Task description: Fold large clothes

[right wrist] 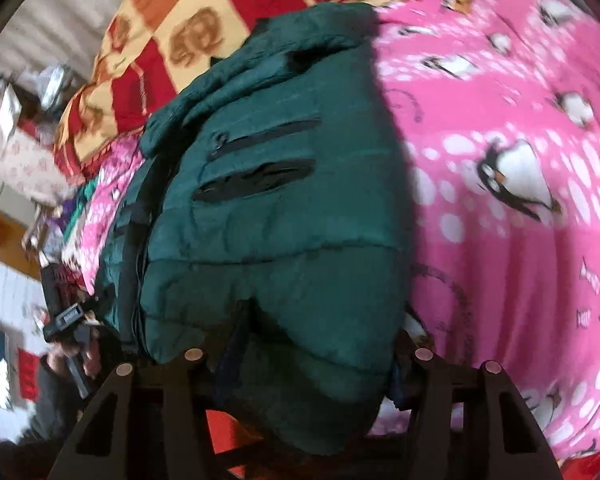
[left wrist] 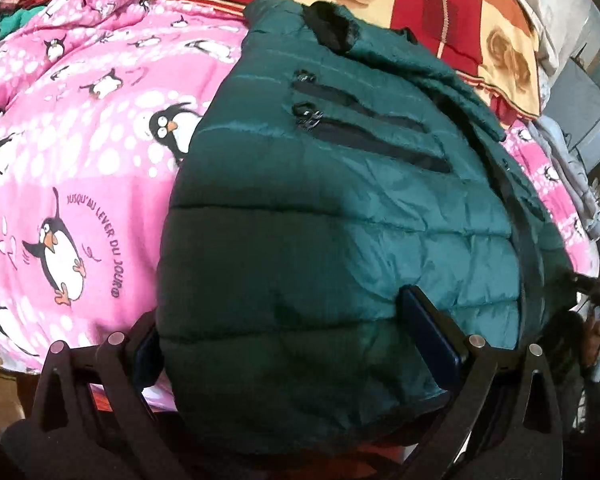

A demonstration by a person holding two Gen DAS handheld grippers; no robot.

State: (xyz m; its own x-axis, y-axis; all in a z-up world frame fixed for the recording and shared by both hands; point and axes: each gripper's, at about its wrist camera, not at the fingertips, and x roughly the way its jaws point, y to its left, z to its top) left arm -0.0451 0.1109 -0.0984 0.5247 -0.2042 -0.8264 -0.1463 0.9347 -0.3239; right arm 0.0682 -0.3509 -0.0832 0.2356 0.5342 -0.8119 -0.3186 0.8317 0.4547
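A dark green quilted puffer jacket (left wrist: pixel 320 208) lies on a pink penguin-print bedsheet (left wrist: pixel 72 152), front up, with two black zip pockets (left wrist: pixel 364 128) and a black collar at the far end. My left gripper (left wrist: pixel 284 340) straddles the jacket's near hem with its jaws wide apart, and padded fabric bulges between the blue pads (left wrist: pixel 432 332). In the right wrist view the same jacket (right wrist: pixel 284 208) fills the middle. My right gripper (right wrist: pixel 320 344) also straddles the near hem with its jaws apart, fabric between them.
A red, orange and cream patterned blanket (left wrist: pixel 440 8) lies across the far end of the bed. The pink sheet (right wrist: pixel 520 200) spreads to the side. Grey clothes (left wrist: pixel 572 168) are piled at the bed's edge. The other gripper (right wrist: pixel 66 320) and hand show at the left.
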